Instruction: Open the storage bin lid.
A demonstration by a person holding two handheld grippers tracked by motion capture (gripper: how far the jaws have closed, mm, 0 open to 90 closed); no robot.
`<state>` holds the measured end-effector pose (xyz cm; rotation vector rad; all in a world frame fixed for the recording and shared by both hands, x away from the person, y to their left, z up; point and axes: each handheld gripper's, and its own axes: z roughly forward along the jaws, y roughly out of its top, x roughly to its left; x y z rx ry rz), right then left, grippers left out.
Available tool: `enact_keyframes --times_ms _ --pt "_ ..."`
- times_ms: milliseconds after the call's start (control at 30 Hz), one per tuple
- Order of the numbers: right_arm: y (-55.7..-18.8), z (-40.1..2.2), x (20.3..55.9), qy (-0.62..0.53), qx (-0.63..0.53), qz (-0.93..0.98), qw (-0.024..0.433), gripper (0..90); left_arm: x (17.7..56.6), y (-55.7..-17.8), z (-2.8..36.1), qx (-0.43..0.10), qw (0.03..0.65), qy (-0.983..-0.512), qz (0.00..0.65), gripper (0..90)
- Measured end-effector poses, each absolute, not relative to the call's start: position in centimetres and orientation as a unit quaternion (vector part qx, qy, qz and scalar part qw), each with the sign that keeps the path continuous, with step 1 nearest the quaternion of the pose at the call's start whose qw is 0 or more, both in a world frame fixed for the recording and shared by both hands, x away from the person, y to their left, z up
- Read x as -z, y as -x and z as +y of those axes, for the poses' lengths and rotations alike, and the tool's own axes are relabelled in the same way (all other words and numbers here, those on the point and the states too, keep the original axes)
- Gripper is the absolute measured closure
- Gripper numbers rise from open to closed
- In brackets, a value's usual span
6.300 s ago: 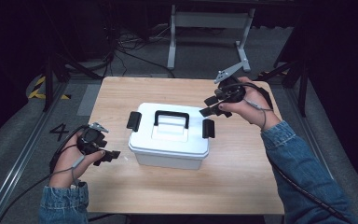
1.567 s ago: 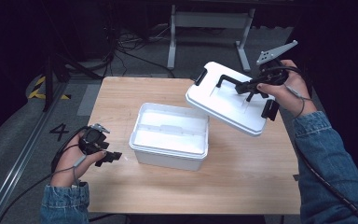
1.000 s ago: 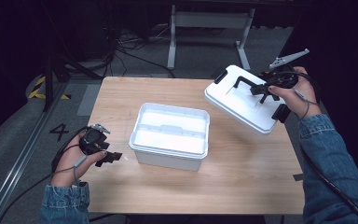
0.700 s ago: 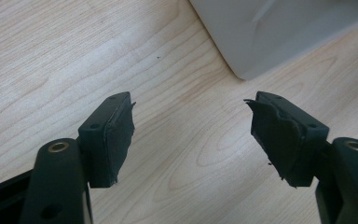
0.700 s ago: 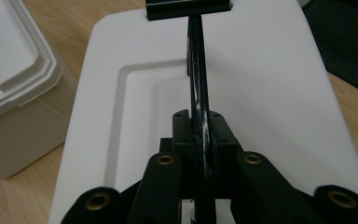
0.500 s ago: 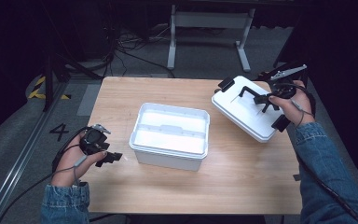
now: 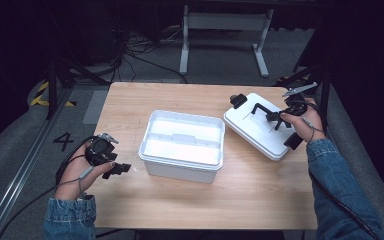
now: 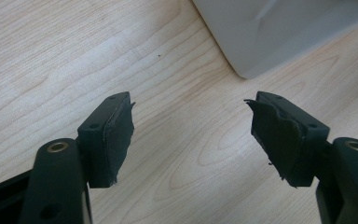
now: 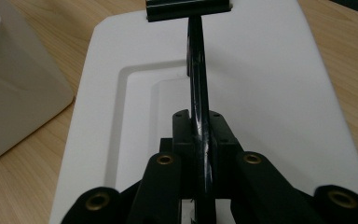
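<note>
An open white box [image 7: 180, 172] stands at the middle of the wooden table [image 7: 260, 200]; its corner [image 8: 270, 32] shows in the left gripper view and its side wall [image 9: 14, 93] in the right gripper view. The white lid [image 7: 252, 127] is low over the table to the right of the box, slightly tilted; I cannot tell whether it touches the wood. My right gripper [image 7: 280, 117] is shut on the lid's black handle [image 9: 198, 93], which runs between the pads above the lid [image 9: 270, 93]. My left gripper [image 7: 122, 169] is open just above the table, left of the box, with nothing between its fingers [image 8: 114, 135].
Bare wood lies in front of the box and around the left gripper. The lid sits close to the table's right edge. Beyond the far edge stands a grey metal frame [image 7: 225, 22] with cables on the floor. A rail [image 7: 15, 185] runs along the left.
The right gripper has come down with the lid, from above the table's right side to just over its surface. The left gripper and the box have not moved.
</note>
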<state>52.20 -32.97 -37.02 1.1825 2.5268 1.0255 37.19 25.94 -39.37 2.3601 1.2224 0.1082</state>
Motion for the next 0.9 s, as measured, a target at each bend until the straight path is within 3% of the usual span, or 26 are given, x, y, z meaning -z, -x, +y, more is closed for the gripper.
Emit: enact_keyframes --times_ms 900 --pt "-52.3 -33.1 41.9 -0.411 -0.344 0.842 0.064 84.3 39.5 -37.3 25.9 -0.040 0.236 -0.864 0.444 30.4"
